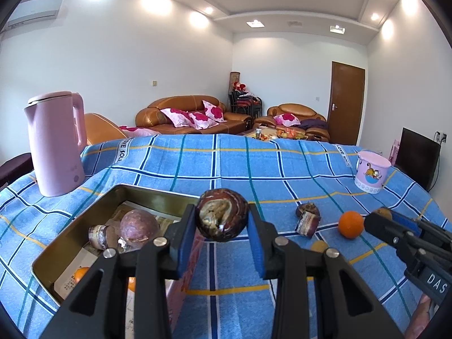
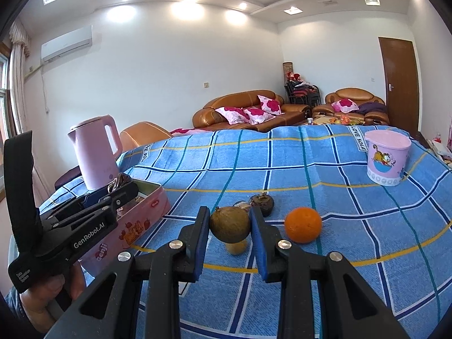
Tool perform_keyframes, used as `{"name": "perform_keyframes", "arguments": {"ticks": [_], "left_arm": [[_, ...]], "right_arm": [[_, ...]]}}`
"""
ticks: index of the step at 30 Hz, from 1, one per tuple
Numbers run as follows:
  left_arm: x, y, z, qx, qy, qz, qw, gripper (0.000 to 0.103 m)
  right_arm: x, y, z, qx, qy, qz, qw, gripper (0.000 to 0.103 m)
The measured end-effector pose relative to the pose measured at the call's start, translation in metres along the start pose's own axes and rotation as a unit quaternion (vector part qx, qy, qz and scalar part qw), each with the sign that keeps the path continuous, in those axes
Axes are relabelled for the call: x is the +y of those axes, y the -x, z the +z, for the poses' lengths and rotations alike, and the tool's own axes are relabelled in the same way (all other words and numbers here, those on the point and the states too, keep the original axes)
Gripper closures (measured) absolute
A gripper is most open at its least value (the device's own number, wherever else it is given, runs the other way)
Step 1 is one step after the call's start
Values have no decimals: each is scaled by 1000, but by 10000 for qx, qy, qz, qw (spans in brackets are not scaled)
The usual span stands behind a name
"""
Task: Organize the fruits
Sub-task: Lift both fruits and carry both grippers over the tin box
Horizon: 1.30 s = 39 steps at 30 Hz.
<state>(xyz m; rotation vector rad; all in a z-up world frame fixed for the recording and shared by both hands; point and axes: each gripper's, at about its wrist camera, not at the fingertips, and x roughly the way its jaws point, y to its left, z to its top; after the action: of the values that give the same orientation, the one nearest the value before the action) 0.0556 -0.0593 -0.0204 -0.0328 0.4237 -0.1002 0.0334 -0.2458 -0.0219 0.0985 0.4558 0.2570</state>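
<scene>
both claws loaded over the blue cloth

the left gripper (image 1: 222, 220) is clamped on a dark purple fruit (image 1: 221, 214), held just above the near rim of the open tin (image 1: 135, 190) (other fruit already lies inside). the right gripper (image 2: 229, 227) is clamped on a brownish-green fruit (image 2: 229, 224), lifted beside the orange (image 2: 302, 224) on the tablecloth (image 2: 282, 163).

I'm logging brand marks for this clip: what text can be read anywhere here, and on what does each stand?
"GenRobot.AI": side of the black left gripper.
"DAS": body of the black right gripper, cut off by the frame edge.
"LOVE SOLE": white band on the blue checked tablecloth.
Red lettering on the pink rectangular tin's side: too distorted to read.
Small print on the left gripper's handle: too small.
</scene>
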Motion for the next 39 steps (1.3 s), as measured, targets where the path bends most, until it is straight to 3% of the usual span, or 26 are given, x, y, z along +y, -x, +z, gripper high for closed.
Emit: {"name": "perform_keyframes", "arguments": {"ticks": [22, 39], "left_arm": [[34, 13, 5, 177, 26, 142, 9997, 66], [115, 6, 24, 503, 587, 404, 9962, 66]], "right_arm": [[49, 4, 33, -74, 345, 492, 9982, 72], [112, -33, 51, 292, 712, 1062, 9914, 72]]}}
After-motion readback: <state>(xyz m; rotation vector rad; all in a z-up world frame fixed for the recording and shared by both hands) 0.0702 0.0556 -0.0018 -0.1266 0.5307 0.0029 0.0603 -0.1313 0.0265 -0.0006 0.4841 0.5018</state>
